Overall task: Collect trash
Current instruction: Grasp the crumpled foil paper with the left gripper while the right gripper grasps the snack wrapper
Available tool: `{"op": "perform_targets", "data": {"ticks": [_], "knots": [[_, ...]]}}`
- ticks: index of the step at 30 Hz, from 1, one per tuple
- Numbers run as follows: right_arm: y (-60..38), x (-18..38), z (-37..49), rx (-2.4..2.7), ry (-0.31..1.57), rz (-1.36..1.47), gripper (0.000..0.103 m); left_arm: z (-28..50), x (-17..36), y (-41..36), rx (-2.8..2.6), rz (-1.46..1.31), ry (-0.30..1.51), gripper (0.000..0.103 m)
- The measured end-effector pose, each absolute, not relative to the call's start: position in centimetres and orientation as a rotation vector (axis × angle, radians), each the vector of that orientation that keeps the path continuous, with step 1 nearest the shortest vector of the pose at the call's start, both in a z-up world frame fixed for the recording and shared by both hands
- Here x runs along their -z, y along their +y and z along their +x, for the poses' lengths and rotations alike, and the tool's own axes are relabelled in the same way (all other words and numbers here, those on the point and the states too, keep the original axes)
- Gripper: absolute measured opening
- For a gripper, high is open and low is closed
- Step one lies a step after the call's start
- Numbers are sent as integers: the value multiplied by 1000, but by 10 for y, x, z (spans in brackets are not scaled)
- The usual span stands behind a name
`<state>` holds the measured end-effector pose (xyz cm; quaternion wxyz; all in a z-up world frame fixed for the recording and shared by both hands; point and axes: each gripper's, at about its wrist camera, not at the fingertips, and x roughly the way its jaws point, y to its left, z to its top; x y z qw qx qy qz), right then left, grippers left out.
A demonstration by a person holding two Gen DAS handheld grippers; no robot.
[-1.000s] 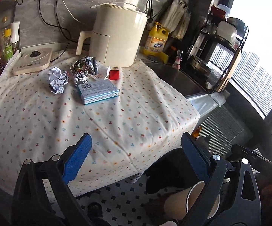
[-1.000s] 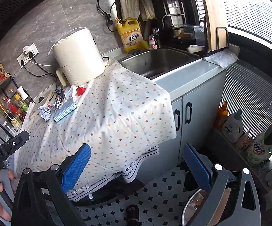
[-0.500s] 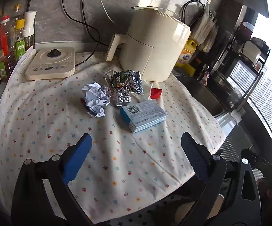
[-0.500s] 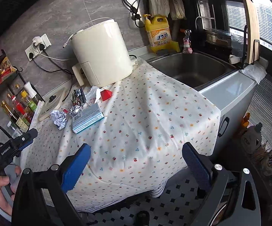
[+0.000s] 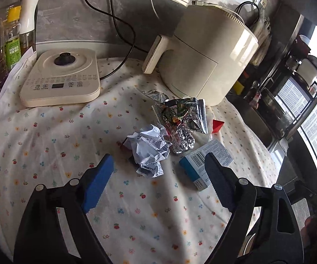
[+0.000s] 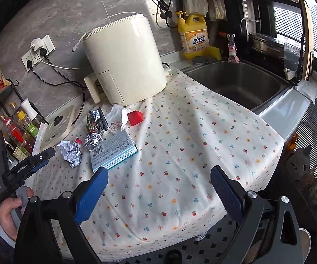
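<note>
1. Reaching for the first bit of trash is the step I think I am on. Nothing is picked up yet.
2. My left gripper [image 5: 157,170] hangs over the flowery tablecloth [image 5: 48,136] with its jaws spread wide and nothing between them.
3. The crumpled paper ball [image 5: 149,147] lies on the cloth just in front of that gripper, about in line with the gap between its jaws. It looks like the closest thing to grab.
4. Just behind the paper is a small foil ball [image 5: 182,142], and a shiny snack wrapper [image 5: 181,114] lies just past that. They look like they touch each other.
5. A blue and white box [image 5: 204,161] lies to the right of the paper, partly hidden behind my left gripper's right finger. A little red thing [image 5: 217,126] sits near the big cream air fryer [image 5: 204,52].
6. My right gripper [image 6: 158,187] is also wide open and holds nothing. It hangs near the edge of the table, and the box [image 6: 112,150] is near its left finger.
7. Next I think I should push the left gripper down and forward until the paper ball sits between the two fingers, then squeeze.
8. The paper is light and soft, so I guess a gentle squeeze will do. I must take care not to pinch the cloth too.
9. I cannot clearly see a trash bin in these views, so I do not know yet where the paper goes.
</note>
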<state>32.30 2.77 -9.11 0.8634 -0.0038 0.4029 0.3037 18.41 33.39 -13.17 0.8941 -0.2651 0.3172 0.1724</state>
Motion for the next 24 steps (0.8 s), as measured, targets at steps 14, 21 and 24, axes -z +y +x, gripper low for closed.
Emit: {"op": "perform_targets", "data": {"ticks": [14, 21, 24], "knots": [[75, 89, 364, -750, 870, -62, 79, 217, 160, 359, -402, -638, 681, 59], [123, 91, 398, -900, 895, -103, 73, 215, 150, 362, -456, -678, 649, 31], [151, 96, 408, -980, 927, -126, 66, 204, 142, 361, -521, -675, 638, 31]]}}
